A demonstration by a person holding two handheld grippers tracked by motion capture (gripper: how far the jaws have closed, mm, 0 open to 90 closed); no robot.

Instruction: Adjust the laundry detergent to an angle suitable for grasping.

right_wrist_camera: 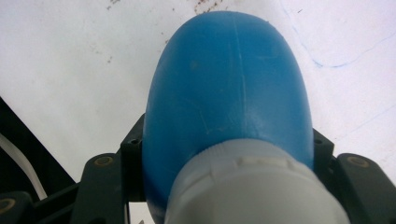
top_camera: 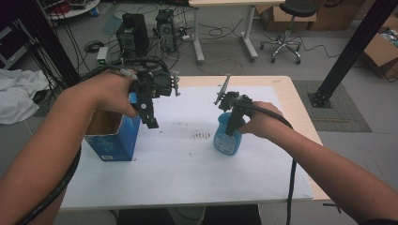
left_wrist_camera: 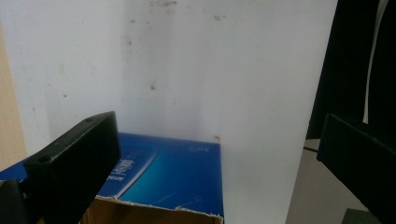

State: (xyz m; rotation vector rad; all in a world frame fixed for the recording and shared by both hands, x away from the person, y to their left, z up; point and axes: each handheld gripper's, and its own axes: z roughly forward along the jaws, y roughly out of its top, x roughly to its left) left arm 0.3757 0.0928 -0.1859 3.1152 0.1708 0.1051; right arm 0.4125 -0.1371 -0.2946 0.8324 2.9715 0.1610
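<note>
A blue spray bottle [top_camera: 228, 138] with a white collar stands upright right of the table's middle. My right gripper [top_camera: 233, 123] comes down from above and is shut on its upper body. In the right gripper view the blue bottle [right_wrist_camera: 229, 79] bulges between the two black jaws of the right gripper [right_wrist_camera: 229, 151], and its white collar [right_wrist_camera: 252, 186] sits nearest the camera. An open blue cardboard box [top_camera: 112, 136] stands at the table's left. My left gripper [top_camera: 151, 119] hangs open beside the box's right top corner, holding nothing. In the left gripper view, the left gripper [left_wrist_camera: 219, 135] is spread wide above the blue box [left_wrist_camera: 173, 177].
A white mat [top_camera: 187, 164] covers the wooden table, with dark smudges [top_camera: 202, 136] left of the bottle. Cables trail from both grippers. On the floor beyond are computer towers [top_camera: 133, 33], a stool [top_camera: 288, 28], a black frame post [top_camera: 347, 51] and white cloth [top_camera: 16, 93].
</note>
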